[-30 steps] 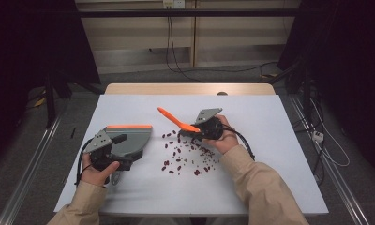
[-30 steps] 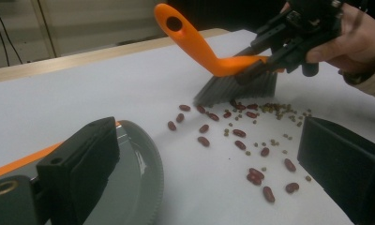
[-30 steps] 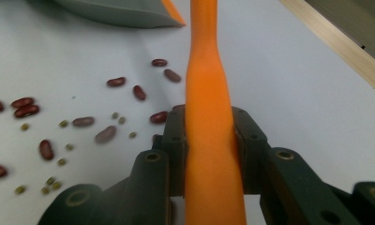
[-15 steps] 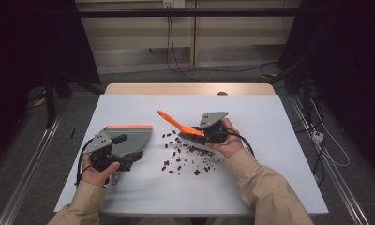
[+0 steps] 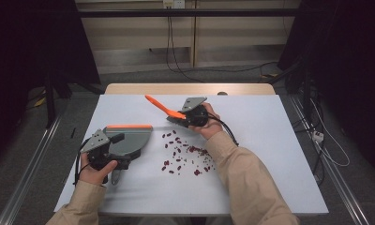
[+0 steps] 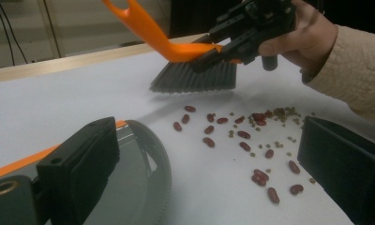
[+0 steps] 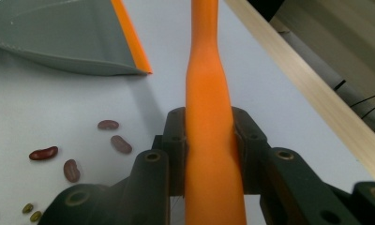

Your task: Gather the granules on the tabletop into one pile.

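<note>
Compared with the frame one second before, the right gripper [image 5: 178, 117] and its brush [image 5: 163, 108] had shifted slightly toward the far side of the table [image 5: 270, 154]; the left gripper [image 5: 124, 146] and dustpan [image 5: 129, 139] had not visibly moved.

High view: the brush sat at the far edge of the scattered beans [image 5: 183, 154], handle pointing up and away to the left. The dustpan lay flat, left of the beans and well apart from the brush, its orange lip on the far edge.

Left gripper view: the left jaws were spread wide, one on the dustpan [image 6: 143, 187] and one out over the bare table, so I could not tell whether they pinched anything. The brush bristles [image 6: 195, 77] hovered just above the table behind the beans [image 6: 251, 140]. Judgement: bristles soft and springy, beans small, hard and prone to roll; light sweeping pressure advised.

Right gripper view: the right jaws were pressed against both sides of the orange handle [image 7: 209, 117], which ran straight up between them. Judgement: the handle is stiff, light, smooth plastic; a grip low on it near the head, as held, should limit twisting. The dustpan's orange lip [image 7: 131, 40] lay ahead to the left, beans [image 7: 73, 157] nearer.
</note>
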Demonstrator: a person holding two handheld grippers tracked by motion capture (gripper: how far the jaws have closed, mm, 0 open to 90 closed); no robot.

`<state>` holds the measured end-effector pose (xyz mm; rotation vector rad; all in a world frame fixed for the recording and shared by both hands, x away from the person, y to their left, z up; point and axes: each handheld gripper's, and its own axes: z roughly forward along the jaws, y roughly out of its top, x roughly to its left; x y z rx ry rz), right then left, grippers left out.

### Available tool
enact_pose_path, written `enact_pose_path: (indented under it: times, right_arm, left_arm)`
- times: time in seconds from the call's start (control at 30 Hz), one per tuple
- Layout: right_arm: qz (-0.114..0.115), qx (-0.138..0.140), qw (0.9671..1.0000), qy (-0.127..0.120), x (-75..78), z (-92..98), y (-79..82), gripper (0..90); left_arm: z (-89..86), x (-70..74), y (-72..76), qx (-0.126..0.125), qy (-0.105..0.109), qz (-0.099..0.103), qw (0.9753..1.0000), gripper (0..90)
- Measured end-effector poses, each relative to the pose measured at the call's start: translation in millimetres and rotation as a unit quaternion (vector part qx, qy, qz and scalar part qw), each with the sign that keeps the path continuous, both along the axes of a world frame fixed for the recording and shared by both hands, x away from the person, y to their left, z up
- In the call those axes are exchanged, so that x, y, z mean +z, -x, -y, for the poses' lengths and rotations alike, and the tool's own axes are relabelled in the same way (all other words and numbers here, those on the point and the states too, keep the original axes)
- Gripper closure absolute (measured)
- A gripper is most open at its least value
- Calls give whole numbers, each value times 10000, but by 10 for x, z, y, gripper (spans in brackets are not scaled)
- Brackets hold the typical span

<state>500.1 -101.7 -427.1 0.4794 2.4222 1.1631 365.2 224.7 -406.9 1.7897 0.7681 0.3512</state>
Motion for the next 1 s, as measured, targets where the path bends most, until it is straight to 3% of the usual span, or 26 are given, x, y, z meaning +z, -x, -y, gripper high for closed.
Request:
enact_pose_path:
  times: [0.1, 0.27, 0.77, 1.0]
  right_arm:
    - [-157, 137, 9998, -17, -54, -66, -9, 711]
    - [-185, 330, 9991, 178, -40, -108, 95, 711]
    - [-363, 811, 9958, 206, -3, -34, 509, 709]
    - [-404, 889, 9950, 189, 8, 11, 662, 709]
  left_arm:
    - [-11, 0, 4, -1, -21, 3, 10000, 57]
    - [-14, 5, 16, -4, -24, 11, 10000, 57]
    - [-20, 1, 29, -1, -66, 15, 10000, 57]
    - [-16, 3, 33, -3, -68, 18, 10000, 57]
